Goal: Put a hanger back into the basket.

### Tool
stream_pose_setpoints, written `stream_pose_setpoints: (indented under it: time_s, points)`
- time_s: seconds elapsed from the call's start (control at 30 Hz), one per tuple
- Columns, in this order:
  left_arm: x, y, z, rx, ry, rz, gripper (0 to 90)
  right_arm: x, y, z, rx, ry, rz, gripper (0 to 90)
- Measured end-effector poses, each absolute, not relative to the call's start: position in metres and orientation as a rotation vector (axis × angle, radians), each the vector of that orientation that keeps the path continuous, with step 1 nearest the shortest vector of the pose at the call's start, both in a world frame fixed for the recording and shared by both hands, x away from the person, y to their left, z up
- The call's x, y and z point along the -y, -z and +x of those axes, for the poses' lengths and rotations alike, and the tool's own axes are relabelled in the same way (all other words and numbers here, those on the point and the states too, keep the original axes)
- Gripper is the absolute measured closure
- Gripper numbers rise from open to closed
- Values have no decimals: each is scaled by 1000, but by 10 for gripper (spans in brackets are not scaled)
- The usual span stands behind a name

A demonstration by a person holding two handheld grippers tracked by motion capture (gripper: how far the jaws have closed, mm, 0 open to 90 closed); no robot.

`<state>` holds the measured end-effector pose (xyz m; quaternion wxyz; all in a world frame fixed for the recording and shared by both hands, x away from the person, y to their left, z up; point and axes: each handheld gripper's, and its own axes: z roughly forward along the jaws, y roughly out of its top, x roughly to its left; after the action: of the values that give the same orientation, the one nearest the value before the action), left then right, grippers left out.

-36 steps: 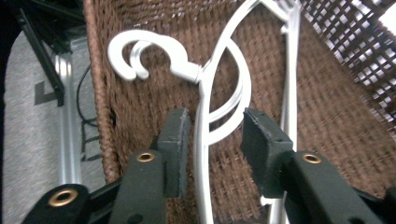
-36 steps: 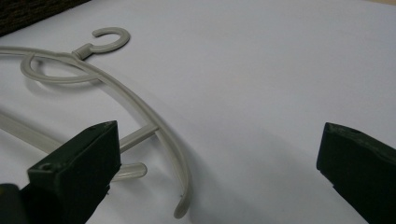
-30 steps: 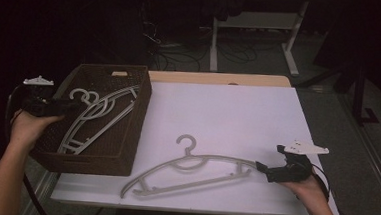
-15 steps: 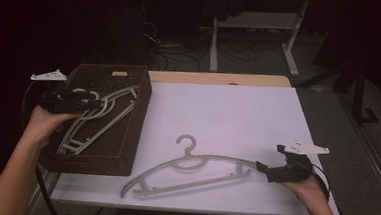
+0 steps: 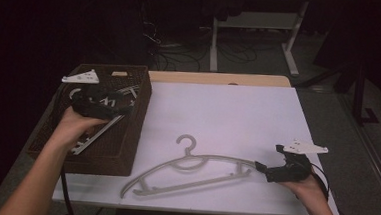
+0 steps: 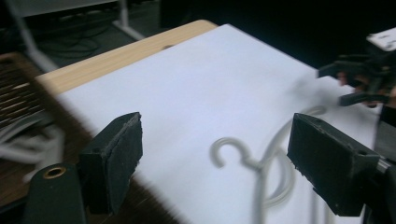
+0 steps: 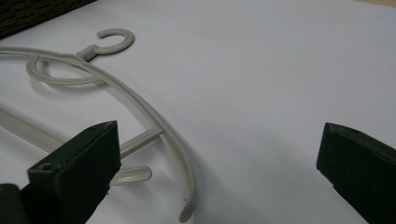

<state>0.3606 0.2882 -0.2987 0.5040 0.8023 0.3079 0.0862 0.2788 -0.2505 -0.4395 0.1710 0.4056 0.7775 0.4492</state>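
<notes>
While the left gripper (image 5: 128, 109) is being held over the brown basket (image 5: 131, 149), jaws just opened wide and empty, the grey hanger (image 5: 189, 170) is being flanked by the right gripper (image 5: 260, 168), gaping too.

light: dim room, dark behind the white tabletop (image 5: 238, 115) | shadows: soft, under the hanger (image 7: 154, 126) by the right claw (image 7: 219, 158) | blur: motion smear left of the left claw (image 6: 215, 154), hanger beyond it soft | glare: none
</notes>
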Motion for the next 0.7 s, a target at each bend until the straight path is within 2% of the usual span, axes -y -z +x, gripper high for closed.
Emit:
stream_pose_setpoints:
  time_s: [0.1,0.13,0.33,0.57,0.7]
  points:
    - [-276,301,360,-720,-199,1947,181,250,439,279,-2208,-1279,1150,0]
    - [-251,307,357,-685,-174,1974,183,250,438,279,-2207,-1283,1145,0]
    - [-206,325,351,-633,-136,2030,225,250,439,279,-2208,-1287,1144,0]
    - [-176,358,345,-628,-78,2103,359,250,438,279,-2211,-1290,1140,0]
    - [-163,368,338,-630,-104,2169,455,250,438,280,-2213,-1289,1139,0]
